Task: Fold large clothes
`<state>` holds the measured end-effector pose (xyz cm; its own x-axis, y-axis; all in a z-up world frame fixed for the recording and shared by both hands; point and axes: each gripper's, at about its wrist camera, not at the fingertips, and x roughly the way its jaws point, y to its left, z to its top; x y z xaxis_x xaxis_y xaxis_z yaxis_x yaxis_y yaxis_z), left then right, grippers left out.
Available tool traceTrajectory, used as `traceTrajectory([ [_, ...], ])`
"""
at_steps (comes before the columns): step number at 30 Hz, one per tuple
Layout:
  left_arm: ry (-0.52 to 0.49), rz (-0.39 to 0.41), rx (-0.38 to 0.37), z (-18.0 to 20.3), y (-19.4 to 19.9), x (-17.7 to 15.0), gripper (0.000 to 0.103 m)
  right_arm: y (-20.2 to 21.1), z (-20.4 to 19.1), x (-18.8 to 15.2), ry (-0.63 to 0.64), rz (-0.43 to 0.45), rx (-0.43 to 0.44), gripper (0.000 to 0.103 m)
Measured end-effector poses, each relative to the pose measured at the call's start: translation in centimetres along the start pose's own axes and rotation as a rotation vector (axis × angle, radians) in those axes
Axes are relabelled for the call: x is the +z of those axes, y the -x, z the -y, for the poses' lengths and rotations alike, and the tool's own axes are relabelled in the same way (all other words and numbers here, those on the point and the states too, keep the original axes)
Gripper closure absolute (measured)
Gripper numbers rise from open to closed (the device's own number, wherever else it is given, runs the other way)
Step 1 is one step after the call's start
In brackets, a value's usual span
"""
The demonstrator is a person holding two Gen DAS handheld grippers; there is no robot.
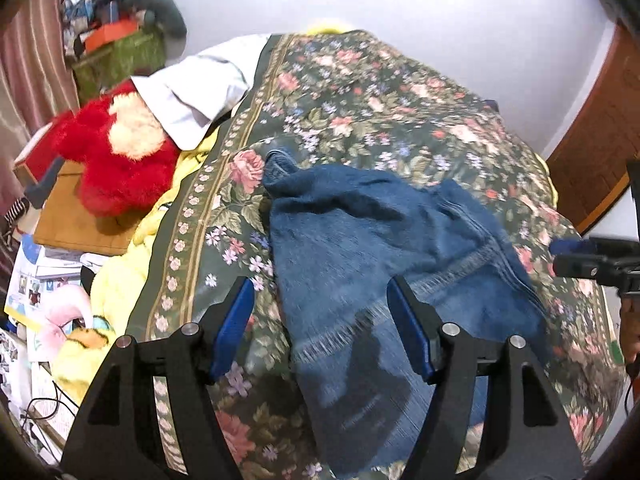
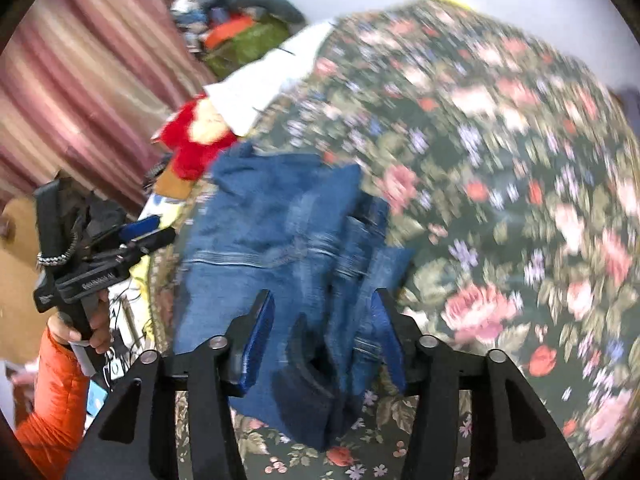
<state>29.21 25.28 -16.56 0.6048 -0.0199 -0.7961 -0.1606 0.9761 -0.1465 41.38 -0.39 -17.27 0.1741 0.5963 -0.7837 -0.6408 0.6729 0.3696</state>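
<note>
A pair of blue jeans [image 1: 380, 248] lies crumpled on a bed with a dark green floral cover [image 1: 380, 92]. My left gripper [image 1: 322, 312] is open above the near part of the jeans, blue pads apart, holding nothing. In the right wrist view the jeans [image 2: 272, 220] lie bunched, with folds between the fingers. My right gripper [image 2: 322, 320] is open just over the denim. The left gripper [image 2: 136, 240] shows at the left of the right wrist view, held by a hand in an orange sleeve. The right gripper's tip [image 1: 588, 256] shows at the right edge of the left wrist view.
Left of the bed lie a red plush toy [image 1: 116, 152], a white pillow [image 1: 208, 88], yellow cloth [image 1: 120, 280], a brown box [image 1: 80, 220] and papers. A green box with clutter [image 1: 120, 56] stands by striped curtains [image 2: 88, 80]. A wooden door [image 1: 600, 128] stands at right.
</note>
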Motion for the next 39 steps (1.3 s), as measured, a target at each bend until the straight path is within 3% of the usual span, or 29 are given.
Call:
traceTrajectory([
  [2,-0.023,0.005,0.002,1.2,-0.2,-0.9,0.035,-0.3,-1.3,0.0,0.037,0.025,-0.001,0.009],
  [7,-0.06,-0.07,0.045,3.2,-3.3,-4.2,0.032,-5.1,-2.9,-0.8,0.081,-0.045,-0.127,0.009],
  [10,-0.043,-0.033,0.069,2.9,-3.5,-5.7,0.024,-7.5,-0.9,-2.2,0.063,-0.14,-0.202,0.009],
  [16,-0.02,-0.066,0.031,0.7,-3.0,-7.9,0.012,-5.7,3.5,-5.1,-0.017,-0.152,-0.075,0.009],
  [21,-0.024,-0.083,0.032,-0.1,-1.5,-8.6,0.012,-3.5,3.0,-5.8,0.02,-0.149,-0.105,0.009],
  [25,0.004,-0.01,0.083,-1.4,0.4,-6.2,0.012,-1.1,1.4,-4.7,0.092,-0.087,-0.149,0.009],
  [31,0.079,0.067,0.167,-4.6,-0.2,0.2,0.012,-0.3,0.1,0.2,0.067,0.021,-0.115,0.009],
  [39,0.1,-0.023,0.097,-5.1,-7.9,5.9,0.012,-7.9,-0.3,5.8,0.056,-0.016,-0.143,0.009],
])
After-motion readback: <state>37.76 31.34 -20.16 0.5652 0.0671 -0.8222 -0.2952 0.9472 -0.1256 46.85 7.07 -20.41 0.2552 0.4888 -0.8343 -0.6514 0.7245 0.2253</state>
